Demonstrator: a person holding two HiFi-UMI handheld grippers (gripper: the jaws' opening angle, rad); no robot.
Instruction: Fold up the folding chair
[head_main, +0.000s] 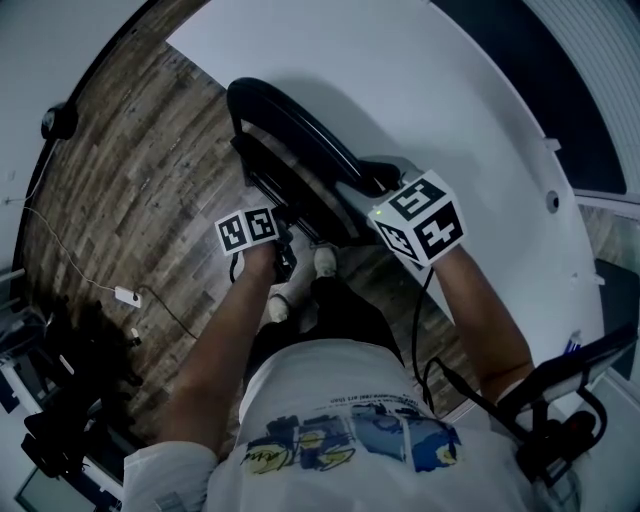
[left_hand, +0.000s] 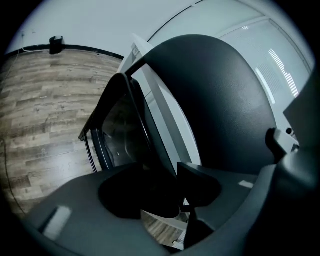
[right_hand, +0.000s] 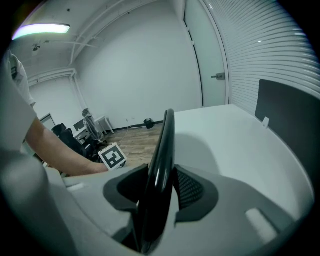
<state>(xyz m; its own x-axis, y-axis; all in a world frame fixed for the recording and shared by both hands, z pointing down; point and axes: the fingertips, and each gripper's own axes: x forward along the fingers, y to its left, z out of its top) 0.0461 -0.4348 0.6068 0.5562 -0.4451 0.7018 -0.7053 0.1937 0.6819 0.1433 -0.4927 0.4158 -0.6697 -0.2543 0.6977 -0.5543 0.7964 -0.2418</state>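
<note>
Ok so, left to right from the head view. Wood floor (head_main: 120, 190) on the left, and the left gripper (left_hand: 167, 202) sits at the near-left corner of the folding chair (head_main: 290, 125). In its own view the jaws are partly apart and a dark edge of the chair runs down into the gap between them. It's really murky in there though, so I honestly can't tell if the pads are squeezing that edge or just sitting around it.

The chair is in the middle, directly in front of the person and below both grippers. Its long axis runs away from them, up and a bit left in the head view. It looks pretty flat already, with the seat and frame at a narrow angle, so my guess is it's nearly folded.

The right gripper (right_hand: 159, 200) is on the near-right side, about as close to the chair as the left one. Its jaws stand apart with the chair's black rim (right_hand: 165, 150) going straight up through the gap, and the pads don't seem to be pressing on it. So it's loose around the rim, not a real grip.

Right of all that is the white round table (head_main: 470, 90), with the chair right up against its edge. Any last push to flatten the chair probably goes that way.
</note>
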